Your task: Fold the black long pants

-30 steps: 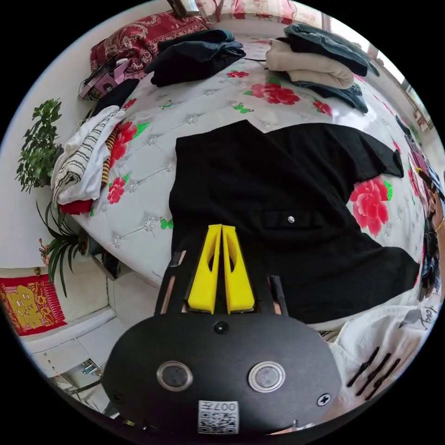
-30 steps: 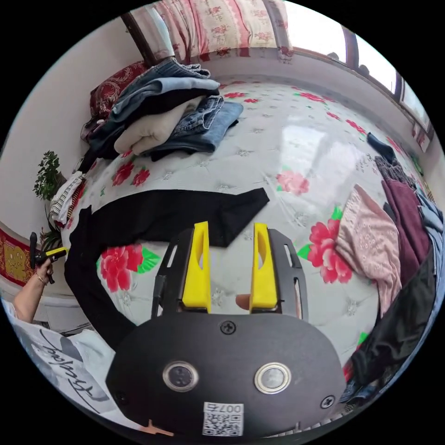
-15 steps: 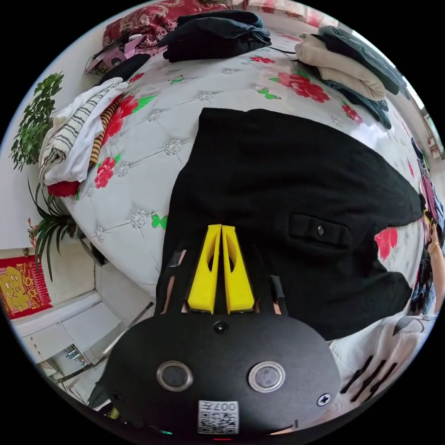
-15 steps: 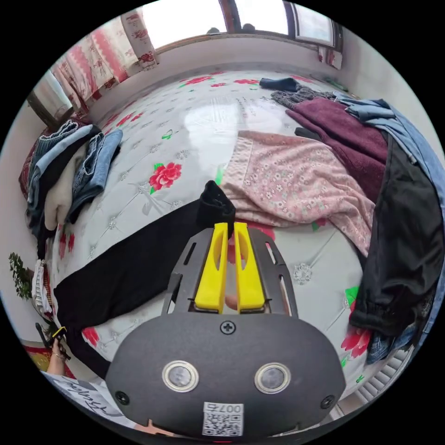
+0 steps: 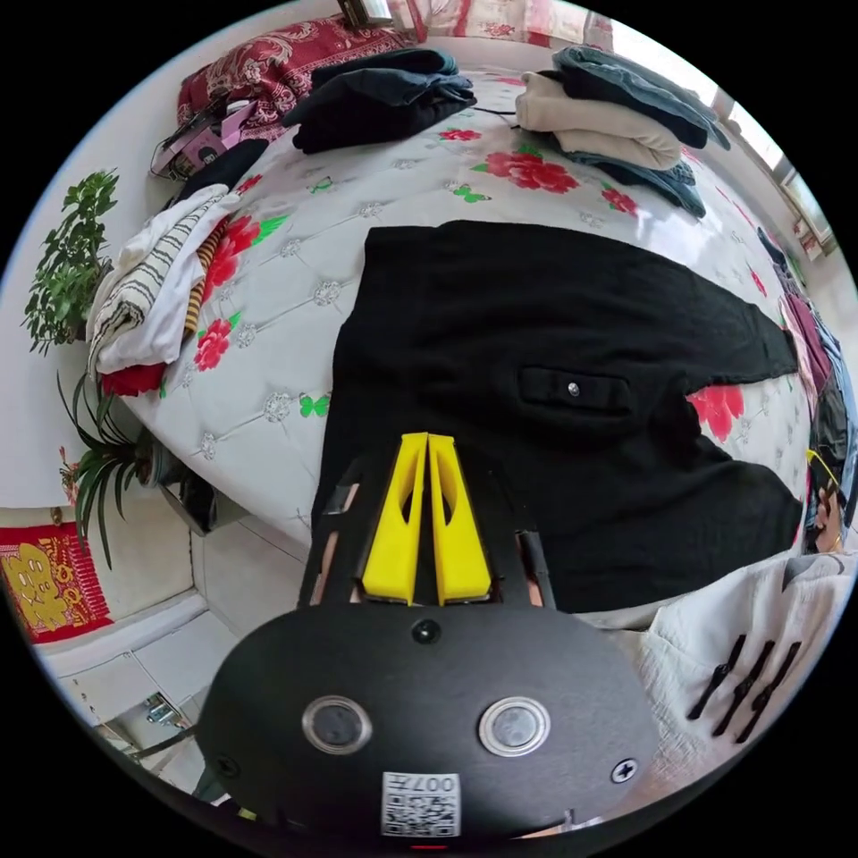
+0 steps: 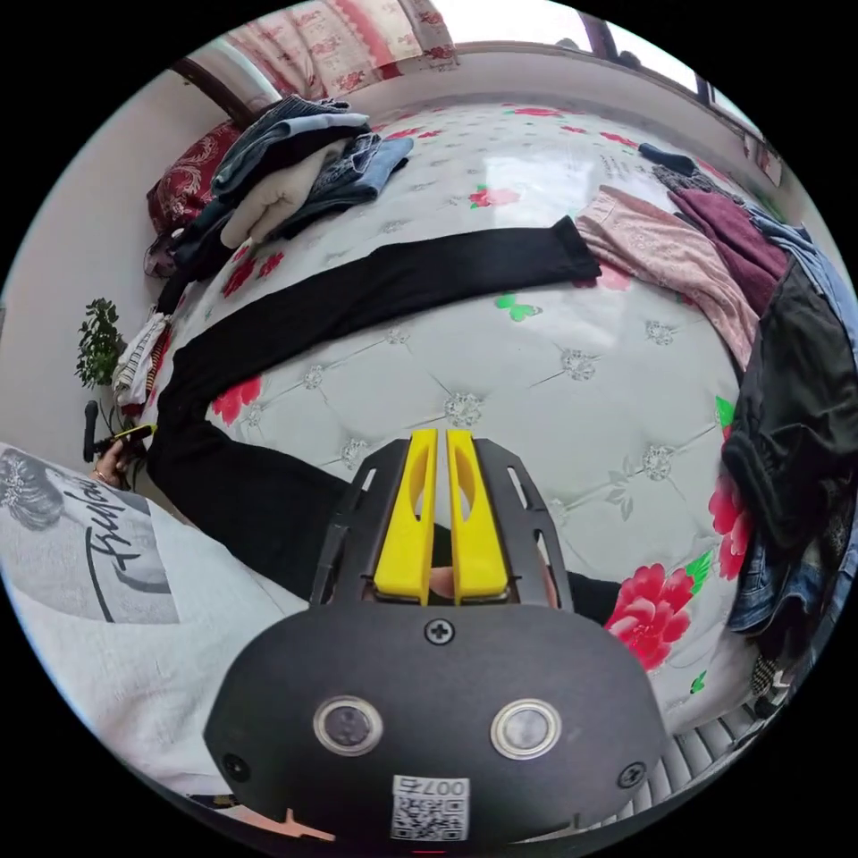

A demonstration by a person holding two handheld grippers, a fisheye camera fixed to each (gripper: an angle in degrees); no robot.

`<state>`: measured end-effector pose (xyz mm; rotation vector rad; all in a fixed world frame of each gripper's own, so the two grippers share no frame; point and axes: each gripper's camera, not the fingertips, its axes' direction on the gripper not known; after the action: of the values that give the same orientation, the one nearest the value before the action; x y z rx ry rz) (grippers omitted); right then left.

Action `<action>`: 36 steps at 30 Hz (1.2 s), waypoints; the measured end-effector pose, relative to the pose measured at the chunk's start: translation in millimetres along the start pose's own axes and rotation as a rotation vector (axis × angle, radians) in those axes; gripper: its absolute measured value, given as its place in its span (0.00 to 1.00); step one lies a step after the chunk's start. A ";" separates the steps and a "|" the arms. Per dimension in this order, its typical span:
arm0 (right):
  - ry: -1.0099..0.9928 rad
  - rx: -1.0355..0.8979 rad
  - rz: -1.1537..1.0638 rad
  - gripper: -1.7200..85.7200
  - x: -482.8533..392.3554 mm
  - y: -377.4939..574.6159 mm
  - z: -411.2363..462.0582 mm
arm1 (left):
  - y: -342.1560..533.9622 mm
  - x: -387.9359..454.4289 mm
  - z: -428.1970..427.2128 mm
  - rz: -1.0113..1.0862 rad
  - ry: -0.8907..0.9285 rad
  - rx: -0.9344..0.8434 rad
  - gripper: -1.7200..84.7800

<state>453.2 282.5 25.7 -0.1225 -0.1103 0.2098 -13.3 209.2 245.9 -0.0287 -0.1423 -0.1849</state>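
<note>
Black long pants (image 5: 554,357) lie spread on the floral bed (image 5: 295,295), waist end at the near edge, one leg (image 6: 402,277) stretched across the mattress. Left hand-held gripper (image 5: 427,438): jaws together over the waist fabric; whether they pinch cloth is hard to tell. Right hand-held gripper (image 6: 441,433): jaws nearly closed, tips over bare mattress; the other leg (image 6: 259,500) is partly hidden behind its body. Folded clothes pile (image 5: 608,125) sits at the far side.

The left gripper (image 5: 427,440) hangs over the waist end of the black pants (image 5: 572,357), its yellow jaws pressed together. The right gripper (image 6: 441,435) sits low over the pants' near leg, jaws nearly meeting, a fingertip (image 6: 440,583) showing between them
</note>
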 end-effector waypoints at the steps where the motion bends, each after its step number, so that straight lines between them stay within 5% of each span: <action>1: 0.002 -0.010 -0.001 0.04 1.0 -9.3 0.4 | -9.5 -5.3 -2.8 0.007 0.023 0.021 0.02; 8: 0.047 0.062 -0.078 0.07 12.9 -142.6 -12.6 | -126.9 -8.1 -16.2 0.206 0.002 0.099 0.09; 17: 0.124 -0.152 -0.053 0.10 23.2 -252.2 61.2 | -221.0 8.0 42.6 0.452 -0.045 -0.132 0.12; 25: 0.198 -0.133 -0.080 0.03 -9.0 -239.2 60.4 | -207.6 -6.9 46.4 0.502 0.006 -0.099 0.01; 36: 0.118 0.374 -0.186 0.02 -70.8 -106.5 -149.1 | -90.1 -85.8 -84.9 0.331 0.182 0.312 0.01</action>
<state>424.0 147.6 -114.2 0.2466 0.0365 0.0348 -101.7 132.7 150.9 0.2732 0.0178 0.1663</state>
